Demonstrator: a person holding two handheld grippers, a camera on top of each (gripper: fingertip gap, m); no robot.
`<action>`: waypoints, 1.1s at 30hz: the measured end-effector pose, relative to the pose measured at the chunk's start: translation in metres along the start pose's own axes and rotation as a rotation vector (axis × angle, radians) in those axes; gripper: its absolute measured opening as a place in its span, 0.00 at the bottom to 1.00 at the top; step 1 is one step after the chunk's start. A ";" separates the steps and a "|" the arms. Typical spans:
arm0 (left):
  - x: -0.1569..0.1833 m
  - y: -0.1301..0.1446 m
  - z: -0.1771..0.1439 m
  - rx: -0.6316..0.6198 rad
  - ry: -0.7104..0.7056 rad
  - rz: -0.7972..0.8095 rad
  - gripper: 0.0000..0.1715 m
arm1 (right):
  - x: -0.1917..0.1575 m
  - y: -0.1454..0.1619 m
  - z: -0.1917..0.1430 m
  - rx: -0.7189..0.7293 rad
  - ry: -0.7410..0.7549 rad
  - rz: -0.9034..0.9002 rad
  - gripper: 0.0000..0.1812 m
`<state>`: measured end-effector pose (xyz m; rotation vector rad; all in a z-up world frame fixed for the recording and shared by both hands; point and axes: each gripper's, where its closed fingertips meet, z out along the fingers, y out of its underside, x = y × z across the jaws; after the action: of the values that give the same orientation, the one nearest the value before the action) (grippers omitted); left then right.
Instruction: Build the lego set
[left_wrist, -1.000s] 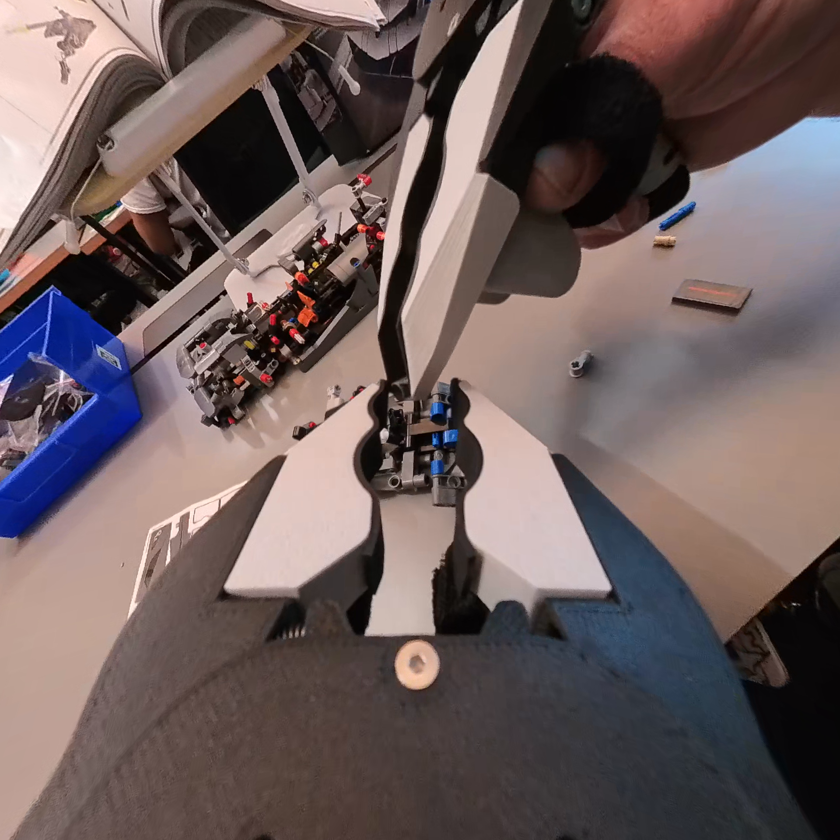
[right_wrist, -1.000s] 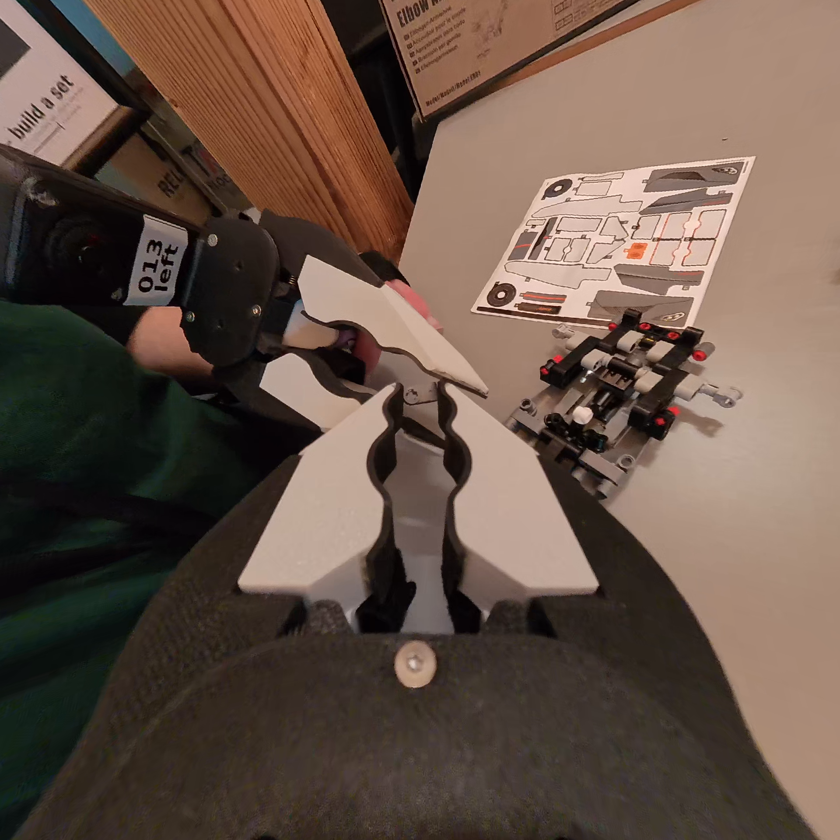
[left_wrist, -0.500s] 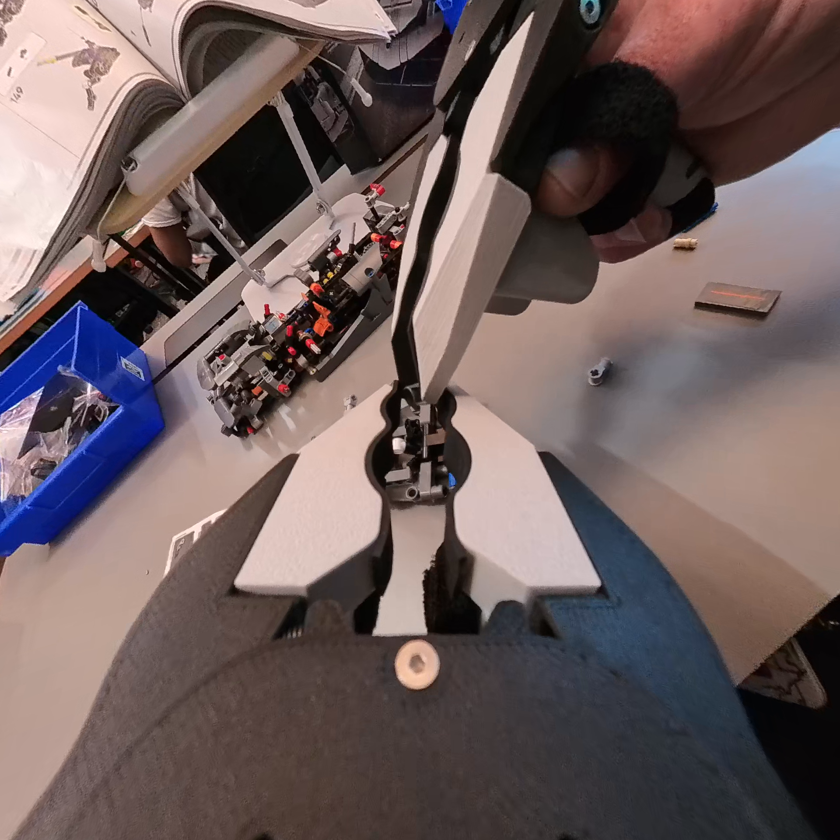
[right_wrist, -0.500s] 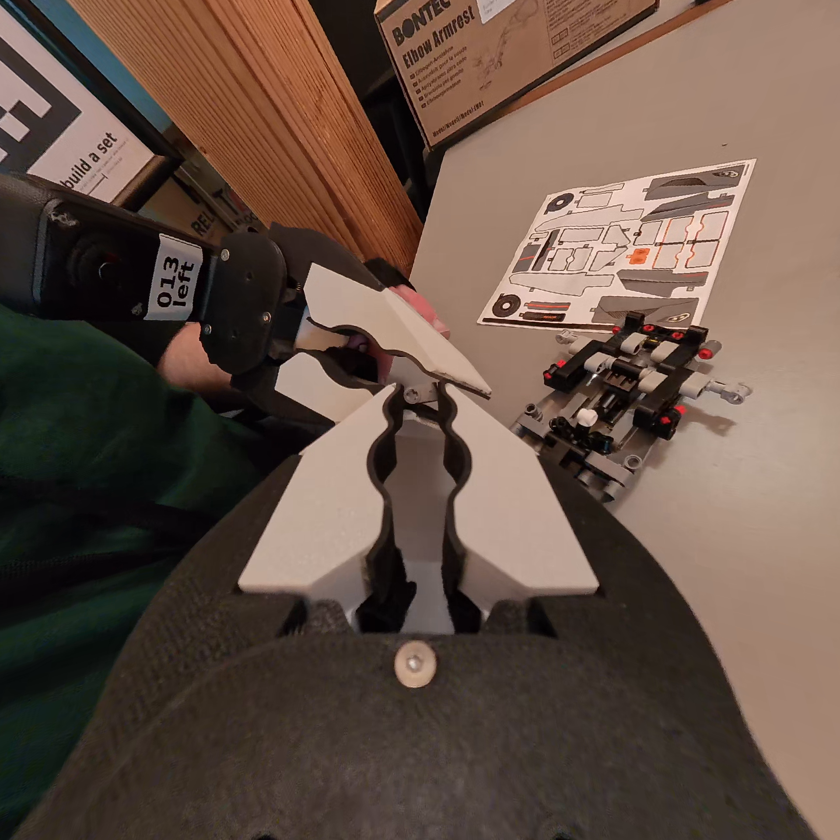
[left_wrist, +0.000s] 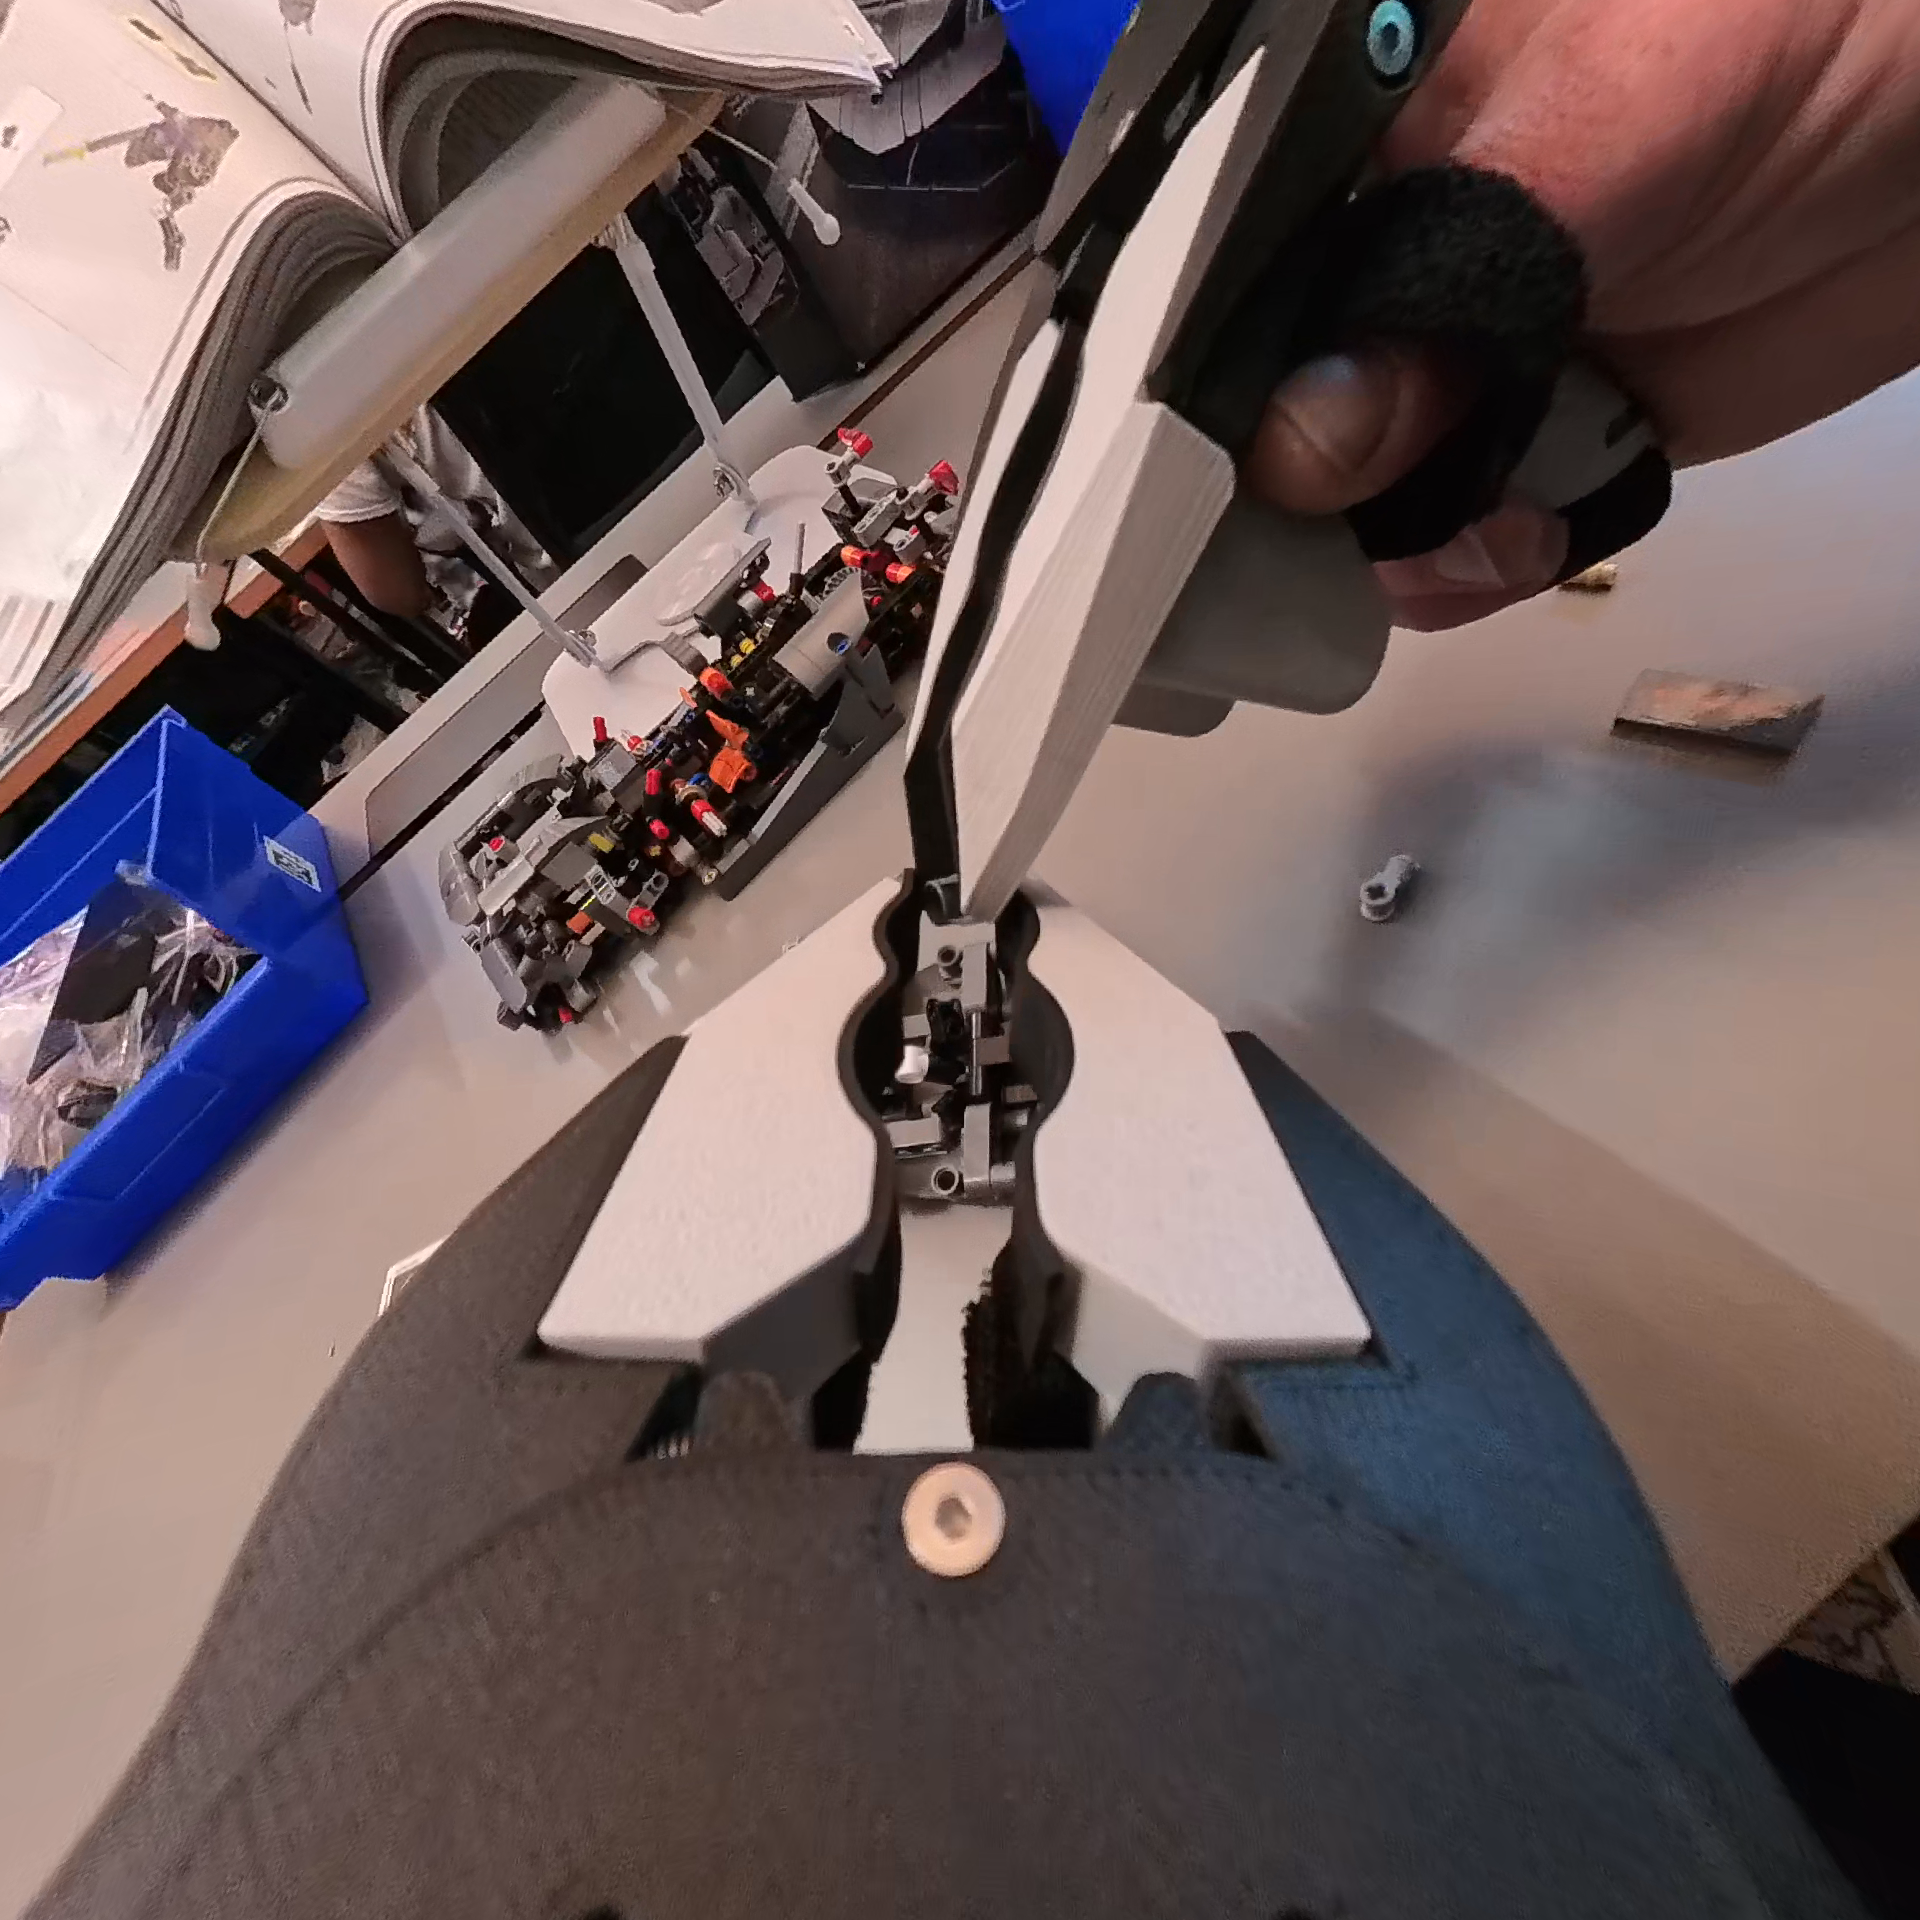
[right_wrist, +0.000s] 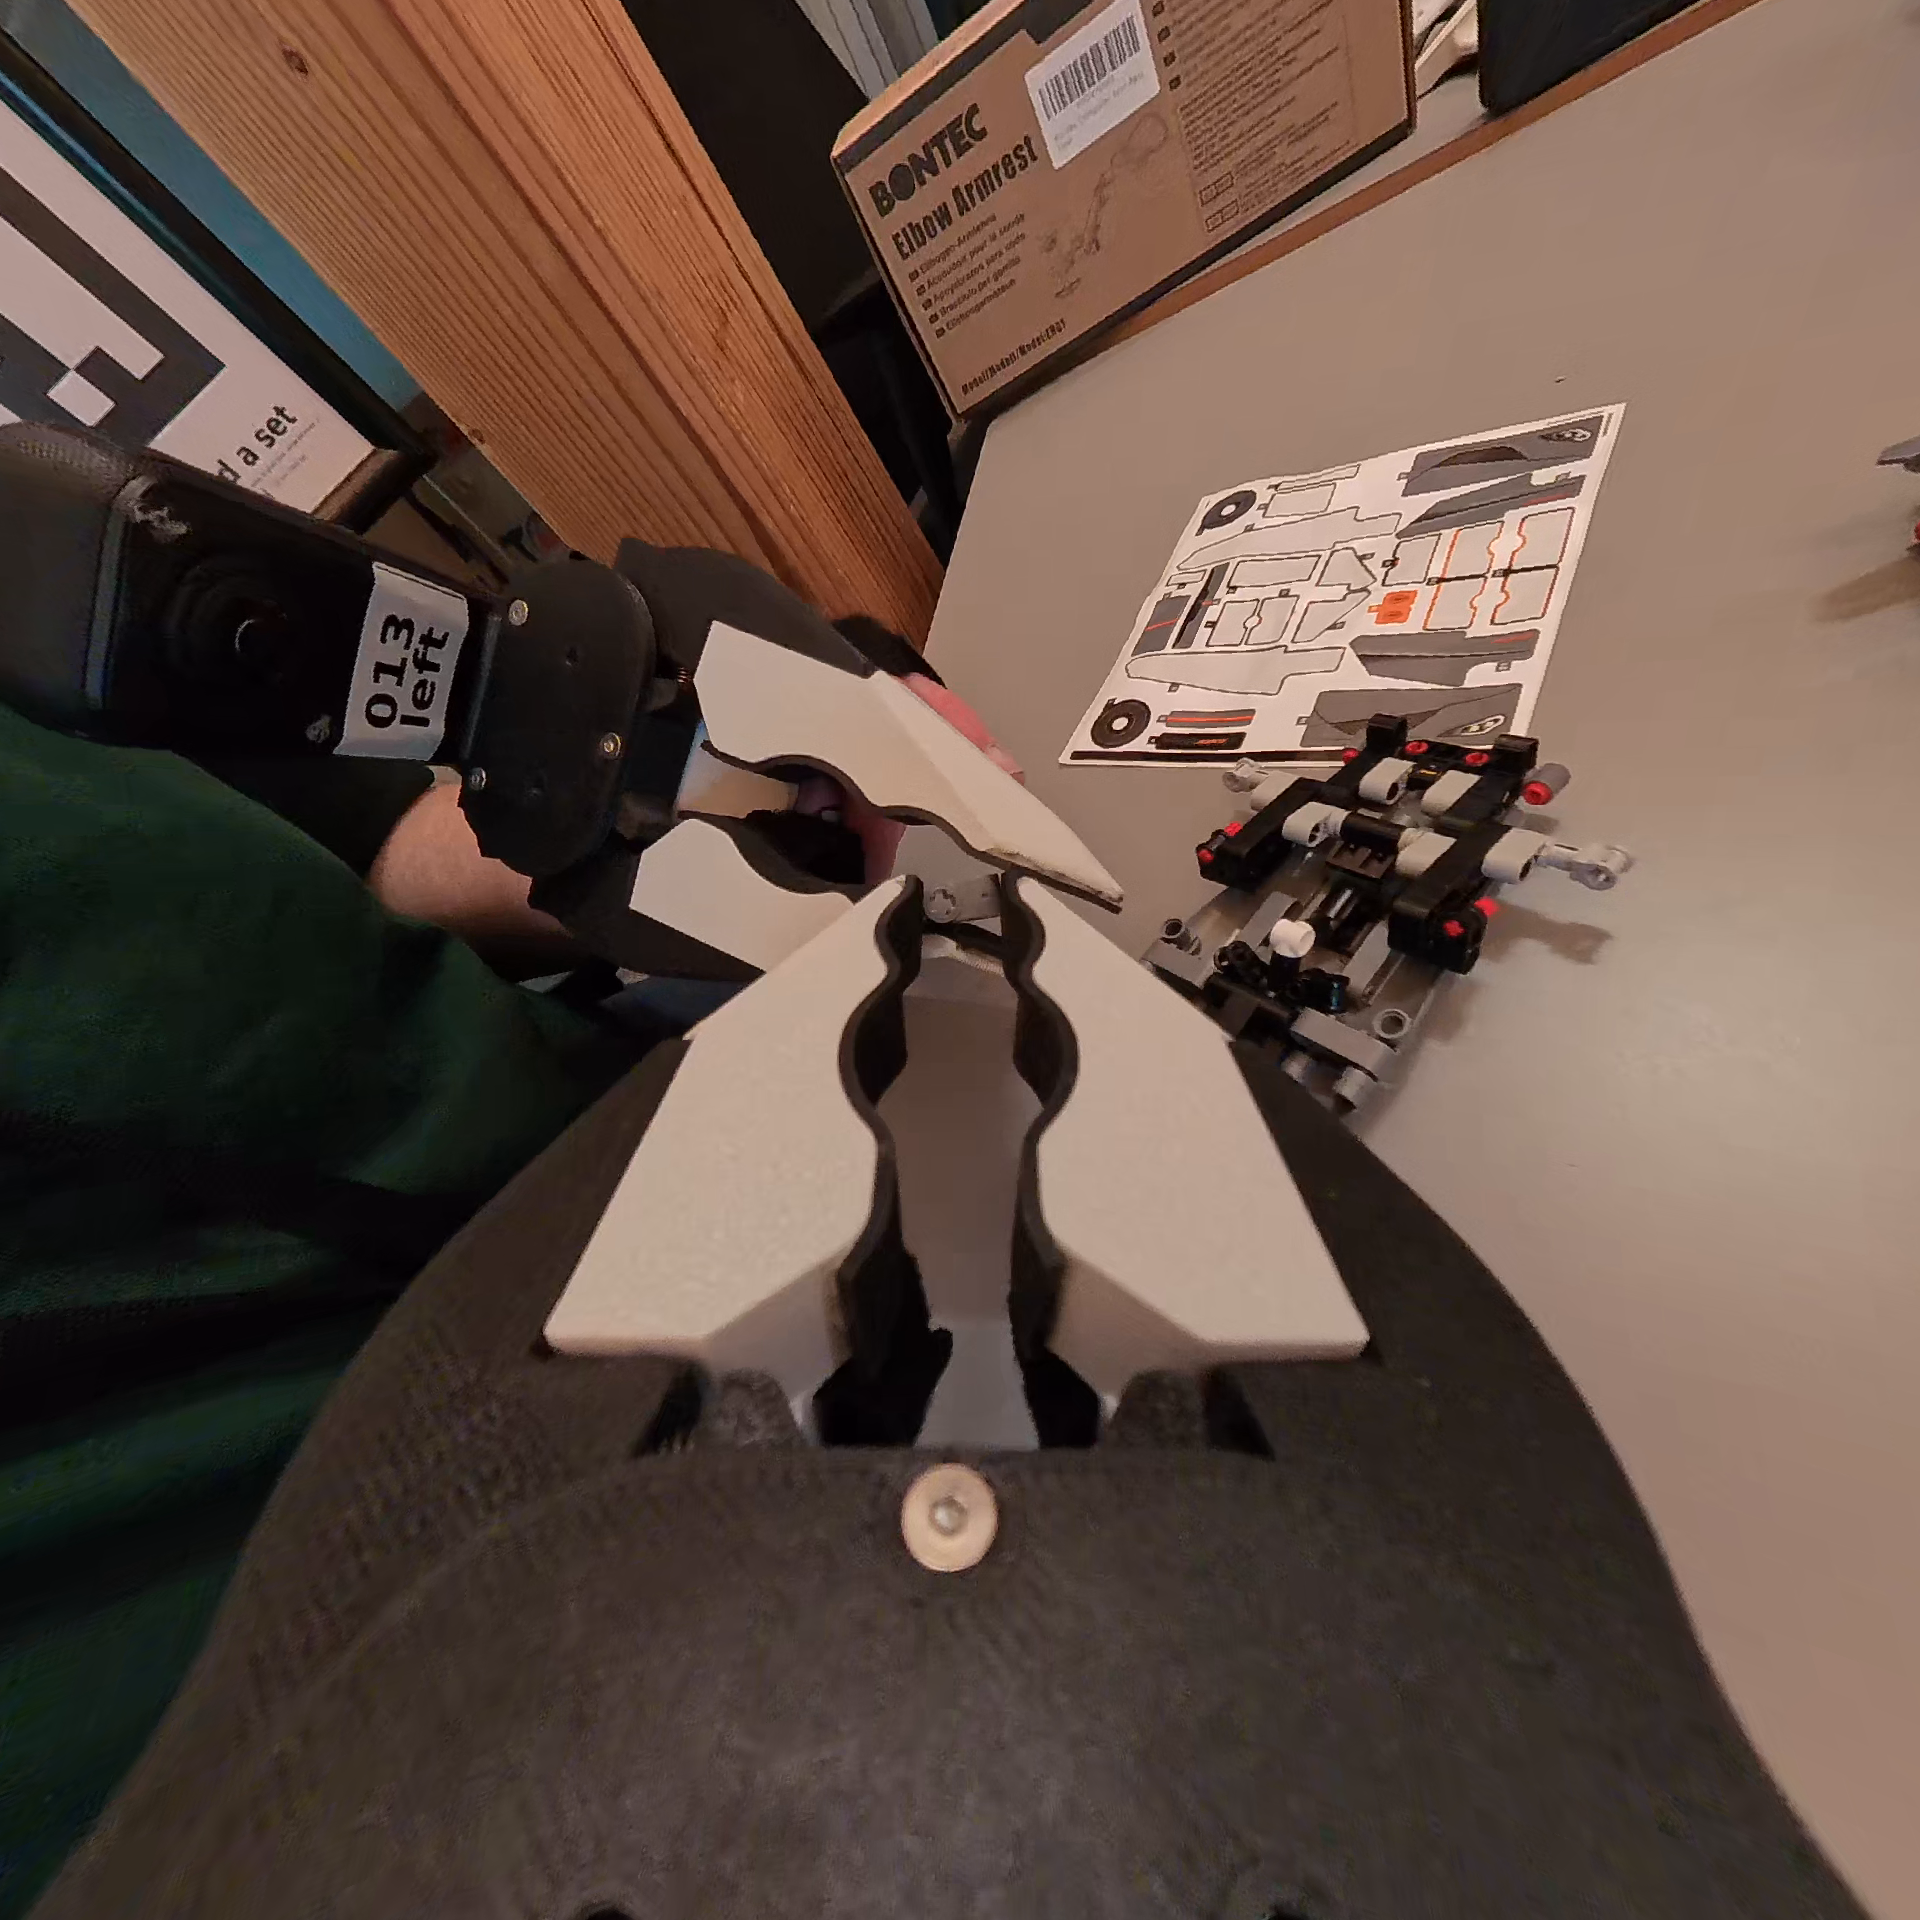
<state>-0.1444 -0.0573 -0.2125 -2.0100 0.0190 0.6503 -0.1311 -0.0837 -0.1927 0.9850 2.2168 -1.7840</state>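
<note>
My left gripper (left_wrist: 961, 935) is shut on a small grey and black lego subassembly (left_wrist: 951, 1081) and holds it above the table. My right gripper (right_wrist: 961, 896) comes down from above in the left wrist view (left_wrist: 951, 909). It is shut on a light grey piece (right_wrist: 951, 900) at the top end of that subassembly (left_wrist: 964, 951). In the right wrist view the left gripper (right_wrist: 1039, 868) reaches in from the left, tip to tip with mine. A black and grey lego chassis (right_wrist: 1371, 894) with red pins lies on the table to the right.
A large part-built lego model (left_wrist: 675, 769) sits at the back by a blue bin (left_wrist: 270, 997) of bagged parts and an open instruction book (left_wrist: 208, 156). A loose grey connector (left_wrist: 1387, 899) and a dark flat tile (left_wrist: 1714, 712) lie to the right. A sticker sheet (right_wrist: 1351, 592) and a cardboard box (right_wrist: 1122, 177) lie beyond the chassis. My two grippers' fingertips are within a few centimetres of each other. It is some 10 cm from my left tips to the loose grey connector (left_wrist: 1387, 899).
The subassembly has turned in my left gripper: its blue pins no longer show and the left jaws stand closer together. Both grippers have stayed tip to tip.
</note>
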 end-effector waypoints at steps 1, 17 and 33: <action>0.000 0.000 0.001 -0.001 0.000 -0.001 0.07 | 0.001 0.000 -0.001 0.004 0.002 -0.002 0.07; 0.001 -0.005 0.013 -0.014 0.020 -0.001 0.07 | 0.009 -0.001 -0.011 0.044 0.033 -0.049 0.07; -0.103 -0.160 0.098 0.124 0.018 0.640 0.21 | 0.042 -0.008 -0.066 0.165 0.150 -0.058 0.07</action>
<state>-0.2316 0.0795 -0.0726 -1.8805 0.7188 0.9980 -0.1491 -0.0077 -0.1873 1.1315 2.2341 -2.0078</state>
